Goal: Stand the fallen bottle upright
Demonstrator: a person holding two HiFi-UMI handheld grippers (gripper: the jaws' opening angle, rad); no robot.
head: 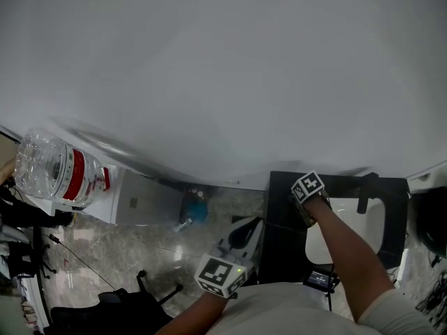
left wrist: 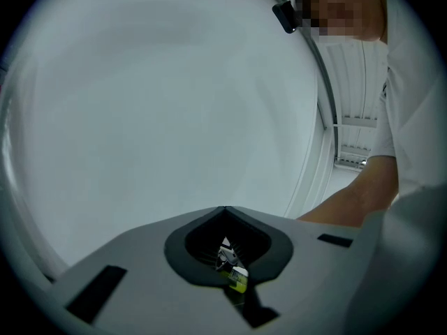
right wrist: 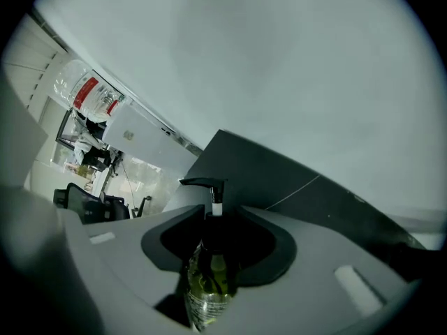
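In the right gripper view, a clear bottle (right wrist: 208,285) of yellowish liquid with a black pump head (right wrist: 206,184) lies lengthwise between the grey jaws of my right gripper (right wrist: 213,211). The pump points away from the camera, and the jaws sit against the bottle's sides. In the head view only that gripper's marker cube (head: 308,187) shows, over a black surface, and the bottle is hidden. My left gripper (left wrist: 225,209) faces a blank white surface. Its jaw tips meet with nothing held. Its marker cube (head: 222,274) is at the bottom centre of the head view.
A large water bottle (head: 59,173) with a red label lies on a white cabinet (head: 136,199) at the left. A black surface (head: 283,229) carries a white part. A tiled floor, a blue object (head: 196,209) and a black chair base (head: 140,302) are below. White wall fills the upper view.
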